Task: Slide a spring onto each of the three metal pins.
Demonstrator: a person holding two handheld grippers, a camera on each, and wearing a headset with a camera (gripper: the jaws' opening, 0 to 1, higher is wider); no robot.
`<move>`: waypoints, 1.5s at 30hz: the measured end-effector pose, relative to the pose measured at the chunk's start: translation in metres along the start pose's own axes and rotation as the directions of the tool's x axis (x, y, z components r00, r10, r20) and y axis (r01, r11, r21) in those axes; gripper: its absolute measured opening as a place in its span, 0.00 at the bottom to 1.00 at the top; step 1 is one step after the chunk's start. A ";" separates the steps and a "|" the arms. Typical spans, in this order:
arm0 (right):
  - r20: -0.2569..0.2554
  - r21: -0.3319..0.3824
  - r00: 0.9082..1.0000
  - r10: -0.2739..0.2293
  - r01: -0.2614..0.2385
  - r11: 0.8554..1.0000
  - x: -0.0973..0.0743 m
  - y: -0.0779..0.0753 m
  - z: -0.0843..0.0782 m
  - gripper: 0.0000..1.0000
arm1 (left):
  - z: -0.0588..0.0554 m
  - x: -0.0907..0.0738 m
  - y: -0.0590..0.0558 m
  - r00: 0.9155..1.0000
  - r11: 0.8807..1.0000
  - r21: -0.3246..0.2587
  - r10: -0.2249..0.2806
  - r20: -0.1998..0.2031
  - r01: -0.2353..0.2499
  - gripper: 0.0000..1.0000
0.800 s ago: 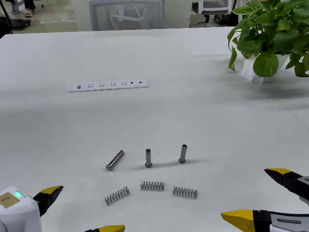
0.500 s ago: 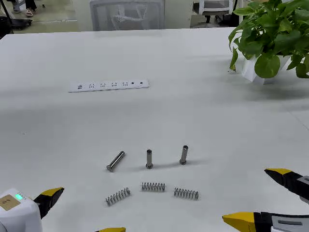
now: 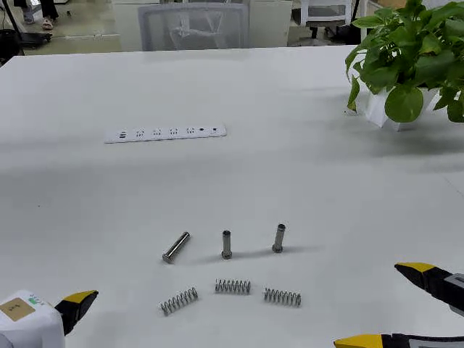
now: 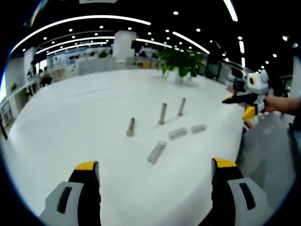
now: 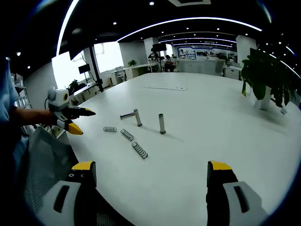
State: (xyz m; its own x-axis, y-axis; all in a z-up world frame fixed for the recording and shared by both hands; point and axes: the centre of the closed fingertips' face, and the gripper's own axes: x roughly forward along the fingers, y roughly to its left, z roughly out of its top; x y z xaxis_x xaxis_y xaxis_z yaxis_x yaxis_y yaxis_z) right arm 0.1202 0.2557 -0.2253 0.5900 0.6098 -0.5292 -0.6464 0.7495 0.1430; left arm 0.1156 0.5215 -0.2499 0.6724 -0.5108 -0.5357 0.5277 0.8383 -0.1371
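Observation:
Three metal pins stand in a row on the white table (image 3: 239, 181). The left pin (image 3: 175, 247) lies on its side, while the middle pin (image 3: 227, 244) and the right pin (image 3: 279, 238) stand upright. In front of them lie three springs: left (image 3: 179, 300), middle (image 3: 233, 287) and right (image 3: 282, 296). My left gripper (image 4: 155, 165) is open and holds nothing, with the left spring (image 4: 156, 151) just ahead of it. One yellow fingertip (image 3: 78, 303) of it shows at the lower left. My right gripper (image 3: 386, 304) is open and holds nothing, off to the right of the springs (image 5: 139, 149).
A white power strip (image 3: 165, 133) lies further back on the table. A potted plant (image 3: 406, 58) stands at the back right corner. A grey chair (image 3: 192, 25) is behind the far edge. Bare table lies around the pins.
The head camera has tilted, so the whole picture shifted. Pins and springs lie as before. Both grippers stay open, and the left one sits lower in the frame.

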 end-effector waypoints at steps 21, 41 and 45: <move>0.014 0.022 1.000 0.010 -0.010 1.000 0.001 0.004 0.000 0.99 | 0.021 0.012 0.022 0.997 0.999 0.045 -0.024 -0.078 0.027 0.99; 0.012 0.047 1.000 0.018 -0.018 0.999 0.002 0.002 -0.002 0.99 | 0.051 0.049 0.041 0.985 0.990 0.116 -0.062 -0.161 0.081 0.79; 0.000 0.047 1.000 0.016 -0.016 0.999 0.003 0.003 -0.003 0.99 | 0.058 0.057 0.043 0.985 0.989 0.121 -0.068 -0.155 0.088 0.64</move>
State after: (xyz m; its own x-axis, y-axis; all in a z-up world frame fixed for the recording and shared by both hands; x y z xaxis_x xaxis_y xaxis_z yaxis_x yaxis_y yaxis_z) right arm 0.1186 0.2591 -0.2294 0.5794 0.6219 -0.5269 -0.6325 0.7508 0.1907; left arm 0.2068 0.5173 -0.2379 0.5459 -0.5312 -0.6479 0.6437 0.7609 -0.0816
